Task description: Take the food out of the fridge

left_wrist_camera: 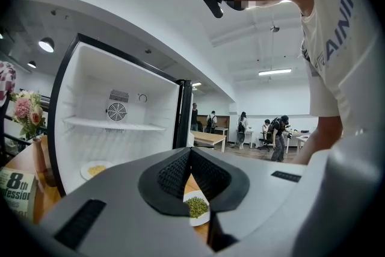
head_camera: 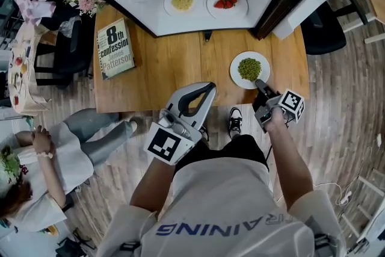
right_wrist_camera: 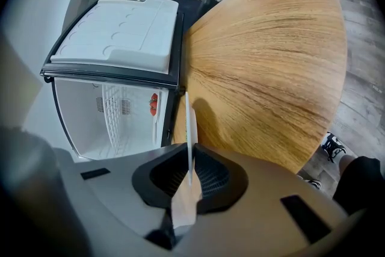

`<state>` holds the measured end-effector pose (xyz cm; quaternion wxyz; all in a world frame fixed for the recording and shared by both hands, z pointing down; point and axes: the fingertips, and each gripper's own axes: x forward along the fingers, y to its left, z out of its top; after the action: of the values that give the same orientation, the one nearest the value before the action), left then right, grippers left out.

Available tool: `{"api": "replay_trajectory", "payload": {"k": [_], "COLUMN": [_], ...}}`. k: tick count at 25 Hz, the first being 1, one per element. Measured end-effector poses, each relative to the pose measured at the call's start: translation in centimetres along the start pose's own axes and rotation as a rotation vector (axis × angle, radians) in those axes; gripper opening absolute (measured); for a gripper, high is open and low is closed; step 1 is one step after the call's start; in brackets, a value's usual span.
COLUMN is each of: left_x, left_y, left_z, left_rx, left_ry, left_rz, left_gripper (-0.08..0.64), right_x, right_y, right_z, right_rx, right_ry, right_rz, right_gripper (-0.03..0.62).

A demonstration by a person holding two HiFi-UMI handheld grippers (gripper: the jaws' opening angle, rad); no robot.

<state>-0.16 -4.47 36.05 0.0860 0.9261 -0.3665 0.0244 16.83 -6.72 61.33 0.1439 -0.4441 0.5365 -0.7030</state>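
Pinching the plate (head_camera: 235, 71) rim, right tongs (head_camera: 260, 85) barely apart.

Words you can read
The book (head_camera: 115, 49) on the far left says "8th confession James Patterson"; the shirt (head_camera: 222, 229) shows "AINING".

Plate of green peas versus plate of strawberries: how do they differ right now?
The plate of green peas sits on the wooden table; the plate of strawberries is inside the open fridge. The right gripper is clamped on the near rim of the plate of green peas; nothing touches the plate of strawberries. One holds a green heap, the other red fruit. Both are small round white plates.
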Motion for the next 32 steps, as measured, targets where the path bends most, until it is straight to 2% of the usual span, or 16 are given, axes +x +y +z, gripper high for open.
{"api": "replay_trajectory", "payload": {"k": [2,4,11,20,27,32], "left_x": [-0.1,-0.3,-0.5,-0.8,-0.6,-0.5], "left_y": [0.1,0.1,0.4,0.6,0.7,0.7], "left_z": [0.1,0.0,-0.1,-0.2,-0.3,-0.4], "left_rx": [0.001,0.004,0.002,-0.002,-0.003,-0.001], "left_ry": [-0.003,-0.002,0.005,0.014,0.017,0.019], "left_rz": [0.003,0.003,0.007,0.021,0.022,0.020], "left_gripper": [0.009,0.009,0.009,0.009,0.009,0.009], "right_x": [0.3,0.6,0.8,0.7,0.4,0.0], "right_y": [0.3,0.6,0.4,-1.2,-2.3,-2.8], "right_z": [-0.2,-0.5,-1.2,-2.5,-3.1,-3.5], "right_rx": [-0.030,-0.080,-0.266,-0.634,-0.819,-1.048], "right_ry": [0.022,0.049,0.139,0.339,0.439,0.496], "right_rz": [0.012,0.017,-0.024,-0.159,-0.223,-0.293], "right_gripper": [0.057,0.120,0.196,0.245,0.271,0.278]}}
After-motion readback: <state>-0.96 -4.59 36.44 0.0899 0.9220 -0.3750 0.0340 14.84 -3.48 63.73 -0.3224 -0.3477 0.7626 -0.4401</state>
